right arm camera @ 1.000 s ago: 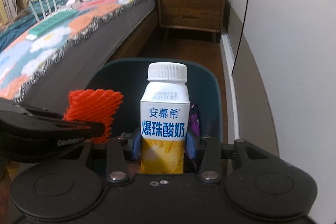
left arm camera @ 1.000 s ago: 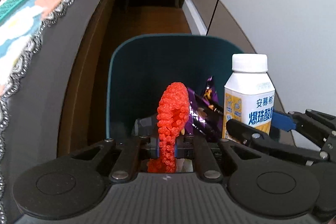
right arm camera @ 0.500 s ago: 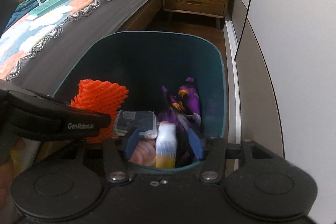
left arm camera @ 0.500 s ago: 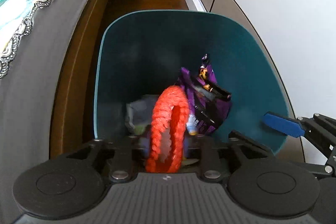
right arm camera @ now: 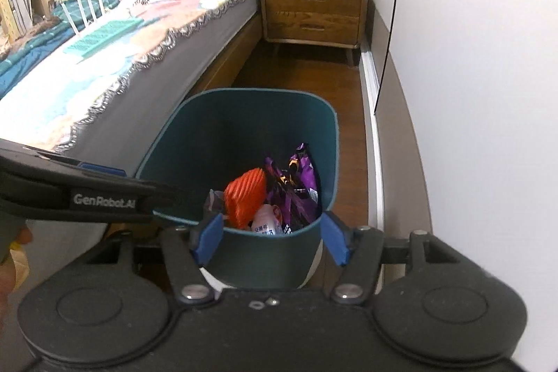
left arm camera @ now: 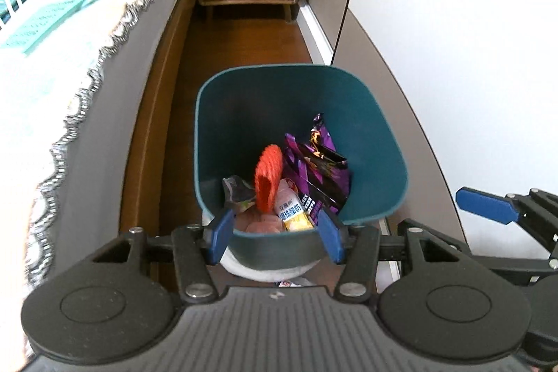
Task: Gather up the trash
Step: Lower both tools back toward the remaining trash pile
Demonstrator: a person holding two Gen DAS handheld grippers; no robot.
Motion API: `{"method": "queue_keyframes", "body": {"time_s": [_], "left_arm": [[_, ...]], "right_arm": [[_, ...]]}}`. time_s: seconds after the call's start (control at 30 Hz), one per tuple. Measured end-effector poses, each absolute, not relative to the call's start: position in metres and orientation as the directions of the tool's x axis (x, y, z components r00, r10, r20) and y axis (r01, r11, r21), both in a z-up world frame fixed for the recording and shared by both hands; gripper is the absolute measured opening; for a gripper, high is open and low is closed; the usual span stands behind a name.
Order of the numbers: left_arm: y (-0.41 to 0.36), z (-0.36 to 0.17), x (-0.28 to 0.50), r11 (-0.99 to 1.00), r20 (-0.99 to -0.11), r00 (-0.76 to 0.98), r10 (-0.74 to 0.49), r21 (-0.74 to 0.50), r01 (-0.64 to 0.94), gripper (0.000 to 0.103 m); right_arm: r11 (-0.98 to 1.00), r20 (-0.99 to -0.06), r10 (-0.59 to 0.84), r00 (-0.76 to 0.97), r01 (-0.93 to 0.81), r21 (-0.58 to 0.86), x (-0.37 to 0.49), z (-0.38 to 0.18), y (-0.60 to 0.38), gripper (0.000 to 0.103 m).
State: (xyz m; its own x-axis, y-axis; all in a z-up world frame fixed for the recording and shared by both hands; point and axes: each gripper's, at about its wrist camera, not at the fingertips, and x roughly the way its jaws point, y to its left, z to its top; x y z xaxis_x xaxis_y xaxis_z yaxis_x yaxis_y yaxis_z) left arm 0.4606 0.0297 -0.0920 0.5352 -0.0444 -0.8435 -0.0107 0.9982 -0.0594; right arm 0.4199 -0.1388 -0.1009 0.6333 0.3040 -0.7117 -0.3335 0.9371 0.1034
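Bedroom floor of dark wood runs between a bed (right arm camera: 146, 33) at the left of the frame and a white wall at the right, with a wooden nightstand (right arm camera: 312, 11) at the top centre. At the middle of both views stands a teal bin (left arm camera: 380, 142), and the trash lies at its bottom: an orange foam net (left arm camera: 268, 178) leaning upright, a small yogurt bottle (left arm camera: 291, 210) lying on its side just below it, a purple snack wrapper (left arm camera: 319, 168) propped against the right wall, and a crumpled grey wrapper (left arm camera: 237, 192) at the left.

Both grippers hang above the bin's near rim. The left gripper (left arm camera: 275, 234) has its jaws opening with nothing between the blue pads, and the right gripper (right arm camera: 272, 237) likewise spreads empty-handed.

By my reading, the dropping step is finished for these pieces. Below the bin's near edge in the left view a scrap of printed paper (left arm camera: 291, 283) shows on the floor; it may be leftover trash, though too little is visible to tell. Whether more litter waits elsewhere cannot be seen.
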Motion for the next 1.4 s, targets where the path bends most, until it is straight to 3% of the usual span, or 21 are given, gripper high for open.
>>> {"method": "queue_keyframes", "body": {"time_s": [0.5,0.57,0.63,0.73,0.8,0.9,1.1,1.4], "left_arm": [[0.008,-0.020,0.351,0.997,-0.805,0.589,-0.073,-0.065,0.036,0.053],[0.006,-0.019,0.337,0.996,-0.806,0.586,-0.089,-0.080,0.043,0.056],[0.004,-0.020,0.324,0.996,-0.806,0.585,-0.090,-0.081,0.041,0.066],[0.003,-0.028,0.306,0.995,-0.812,0.576,-0.098,-0.087,0.046,0.068],[0.002,-0.038,0.298,0.995,-0.827,0.553,-0.101,-0.092,0.044,0.068],[0.003,-0.063,0.288,0.994,-0.853,0.511,-0.106,-0.106,0.030,0.080],[0.010,-0.131,0.288,0.994,-0.920,0.381,-0.092,-0.109,-0.024,0.081],[0.009,-0.252,0.299,0.993,-0.985,0.142,-0.096,-0.104,-0.051,0.081]], "right_arm": [[0.925,-0.674,0.333,0.660,-0.369,0.095,0.325,-0.051,-0.162,0.070],[0.921,-0.674,0.340,0.656,-0.376,0.098,0.314,-0.051,-0.162,0.072],[0.917,-0.680,0.347,0.646,-0.386,0.101,0.304,-0.056,-0.163,0.075],[0.911,-0.697,0.351,0.626,-0.401,0.098,0.292,-0.067,-0.161,0.079],[0.910,-0.711,0.348,0.611,-0.402,0.099,0.285,-0.080,-0.161,0.080],[0.911,-0.745,0.333,0.578,-0.402,0.096,0.281,-0.106,-0.162,0.085],[0.918,-0.822,0.323,0.469,-0.367,0.151,0.289,-0.168,-0.163,0.098],[0.947,-0.933,0.246,0.264,-0.268,0.174,0.324,-0.281,-0.157,0.099]]}}
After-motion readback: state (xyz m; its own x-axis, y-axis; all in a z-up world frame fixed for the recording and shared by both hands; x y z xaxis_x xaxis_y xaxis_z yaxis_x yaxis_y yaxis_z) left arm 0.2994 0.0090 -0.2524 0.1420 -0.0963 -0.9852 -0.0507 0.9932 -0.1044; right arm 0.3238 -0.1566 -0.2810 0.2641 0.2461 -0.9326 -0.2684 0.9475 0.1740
